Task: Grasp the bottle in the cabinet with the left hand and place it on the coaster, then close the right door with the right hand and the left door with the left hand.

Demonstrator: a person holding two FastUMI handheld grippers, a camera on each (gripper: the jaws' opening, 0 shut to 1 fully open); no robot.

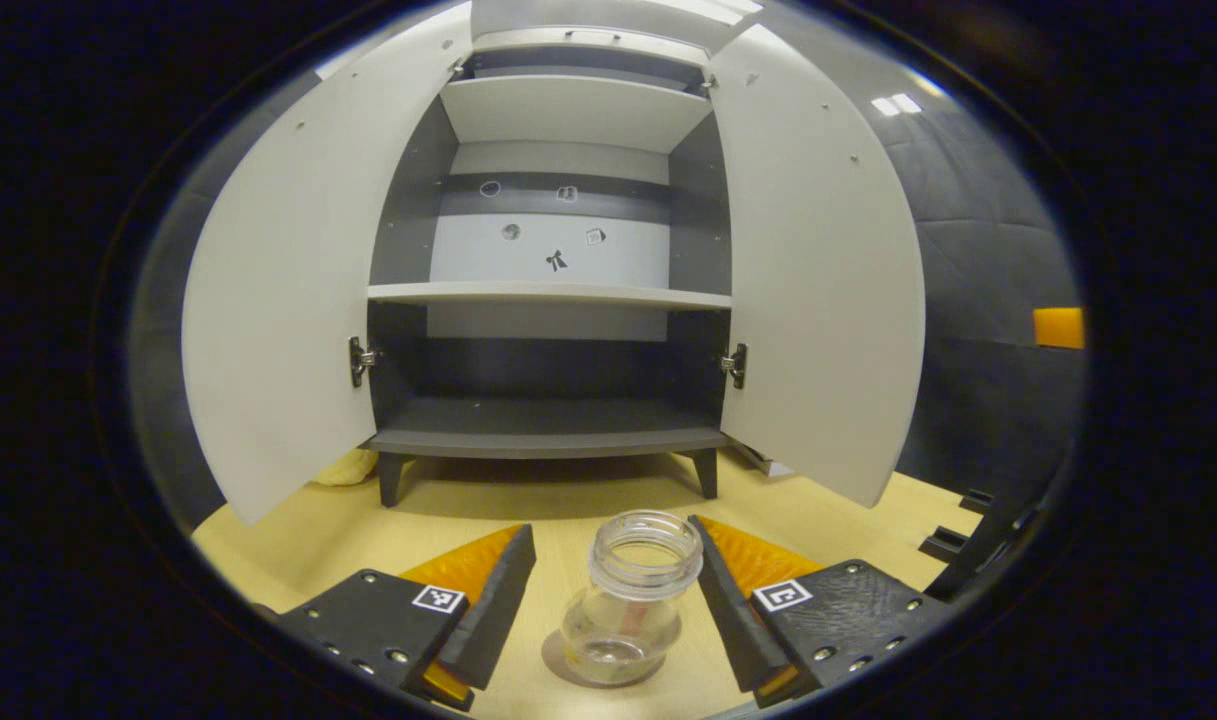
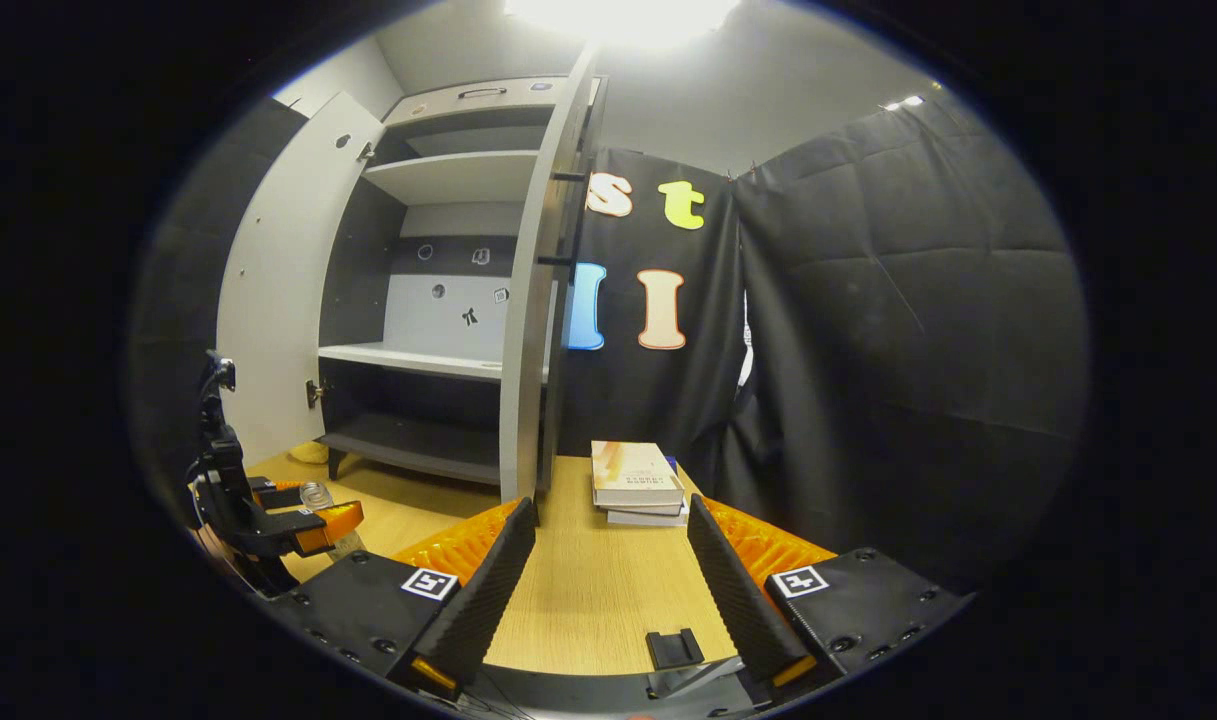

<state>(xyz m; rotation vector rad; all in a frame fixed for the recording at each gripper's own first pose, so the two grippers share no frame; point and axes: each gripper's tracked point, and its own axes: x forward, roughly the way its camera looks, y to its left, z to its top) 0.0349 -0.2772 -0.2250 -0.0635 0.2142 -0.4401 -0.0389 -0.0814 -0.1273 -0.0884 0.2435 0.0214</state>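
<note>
Between the spread fingers of the left gripper (image 1: pixel 613 610) in the left gripper view stands the bottle (image 1: pixel 636 598), a clear glass jar with an open threaded mouth, upright on the round coaster (image 1: pixel 565 668) that shows as a dark disc under its base. Its right side sits close against the right finger, though contact cannot be made out, and a clear gap separates it from the left finger, so the jaws are apart and not pressing it. Coaster and bottle rest on the light wooden table (image 1: pixel 298 545) in front of the cabinet (image 1: pixel 551 440), whose left door (image 1: pixel 288 290) and right door (image 1: pixel 818 280) both stand wide open, baring grey and white shelves with small stickers on the back panel. Something pale yellow (image 1: pixel 346 467) lies on the table by the cabinet's left leg. In the right gripper view the right gripper (image 2: pixel 613 590) hangs over the table with its fingers apart and nothing between them, pointing toward the edge of the right door (image 2: pixel 528 330) and a stack of books (image 2: pixel 636 482) beside it. Far left in that view the left gripper (image 2: pixel 303 520) appears low over the table, with the bottle (image 2: pixel 318 497) beside it.
</note>
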